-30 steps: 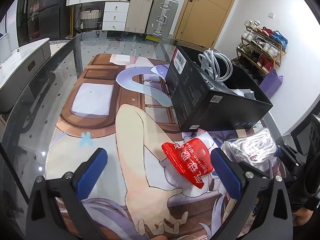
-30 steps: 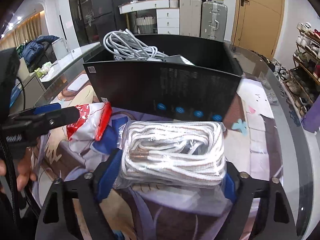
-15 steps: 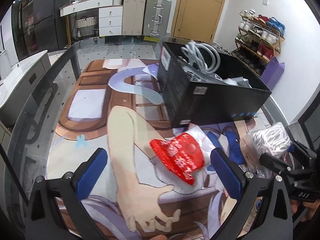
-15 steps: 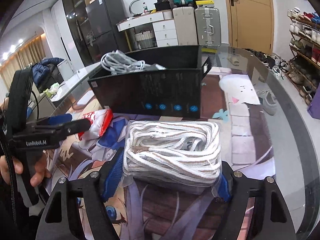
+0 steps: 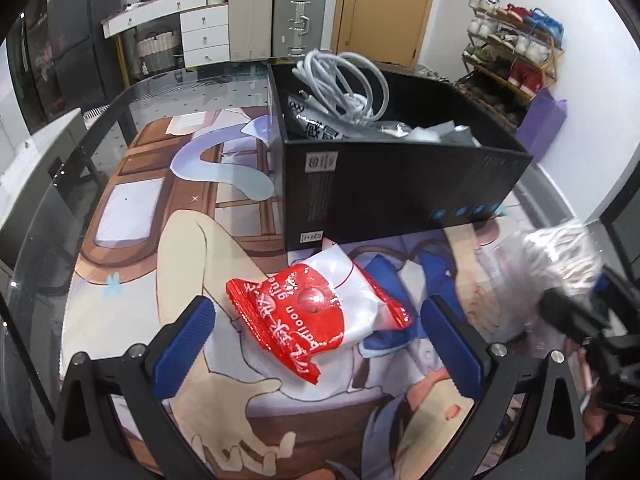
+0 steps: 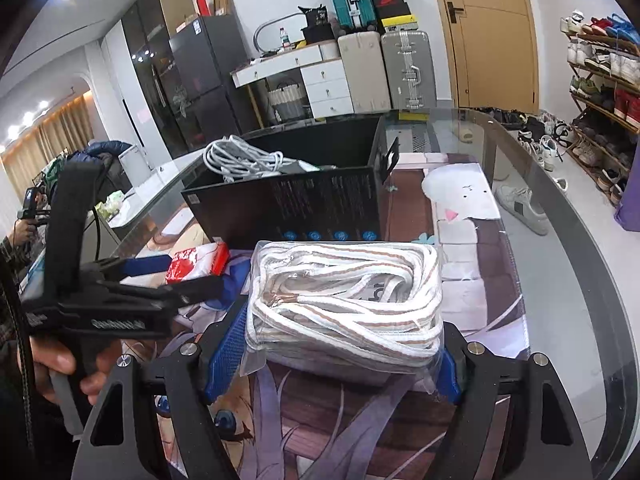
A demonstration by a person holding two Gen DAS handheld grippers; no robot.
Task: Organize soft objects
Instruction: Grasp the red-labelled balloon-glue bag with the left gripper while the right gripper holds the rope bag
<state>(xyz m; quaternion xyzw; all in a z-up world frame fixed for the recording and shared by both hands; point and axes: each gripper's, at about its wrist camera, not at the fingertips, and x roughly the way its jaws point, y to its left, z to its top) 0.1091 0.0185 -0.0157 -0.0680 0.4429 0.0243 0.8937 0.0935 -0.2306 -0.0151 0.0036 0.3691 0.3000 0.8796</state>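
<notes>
Left wrist: left gripper (image 5: 316, 344) is spread around red pouch (image 5: 316, 316), just before black box (image 5: 400, 184); soft, slippery.

Right wrist: right gripper (image 6: 340, 352) is pinched on bagged rope (image 6: 346, 296), before box; light, squashy, best held mid-bundle.

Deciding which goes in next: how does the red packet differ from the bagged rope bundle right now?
The red packet lies flat on the mat between the open left gripper fingers, ungripped; the rope bundle is clamped in the right gripper. The packet is red and white, printed and thin; the bundle is a bulky clear bag. Both sit outside the black box.
</notes>
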